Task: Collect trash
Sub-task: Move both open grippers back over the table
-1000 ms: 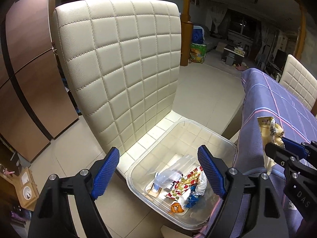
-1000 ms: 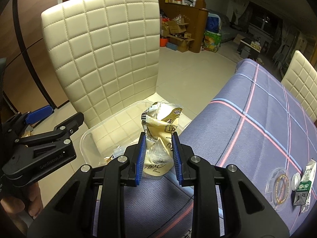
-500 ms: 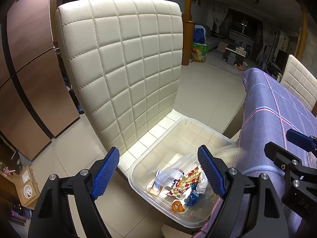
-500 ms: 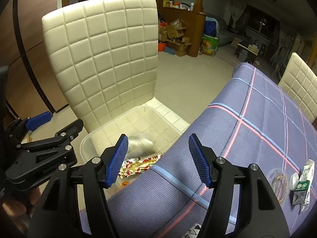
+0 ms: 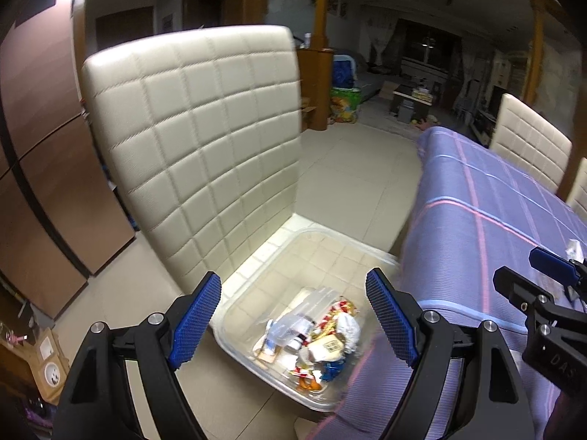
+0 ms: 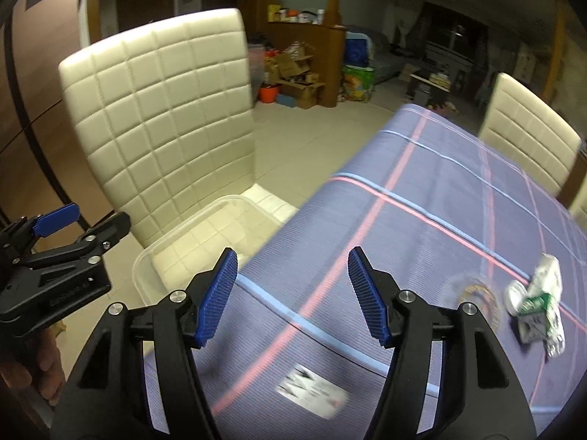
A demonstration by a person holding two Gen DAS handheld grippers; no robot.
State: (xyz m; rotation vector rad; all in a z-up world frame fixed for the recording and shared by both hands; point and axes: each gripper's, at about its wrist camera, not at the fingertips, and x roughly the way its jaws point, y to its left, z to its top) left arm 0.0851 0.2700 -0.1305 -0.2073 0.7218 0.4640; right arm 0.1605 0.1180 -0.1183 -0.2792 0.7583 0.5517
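Observation:
A clear plastic bin [image 5: 253,289] sits on the seat of a cream quilted chair [image 5: 198,139]; its rim also shows in the right wrist view [image 6: 154,253]. A pile of wrappers and a cream snack bag [image 5: 323,348] lies in it. My left gripper [image 5: 293,322] is open and empty above the bin. My right gripper [image 6: 293,293] is open and empty over the purple plaid tablecloth [image 6: 440,198]. On the cloth at the right lie a crumpled green-and-white carton [image 6: 539,300], a white cap [image 6: 513,293] and a clear round lid [image 6: 473,293].
A white label [image 6: 312,392] lies on the cloth near my right gripper. More cream chairs [image 6: 528,139] stand beyond the table. A brown cabinet [image 5: 40,146] is at the left. Boxes and bags [image 6: 293,73] stand on the tiled floor far behind.
My right gripper opened and let go of the cream snack bag, which now lies in the bin. The right gripper then swung right over the table. The left gripper stayed open over the bin.

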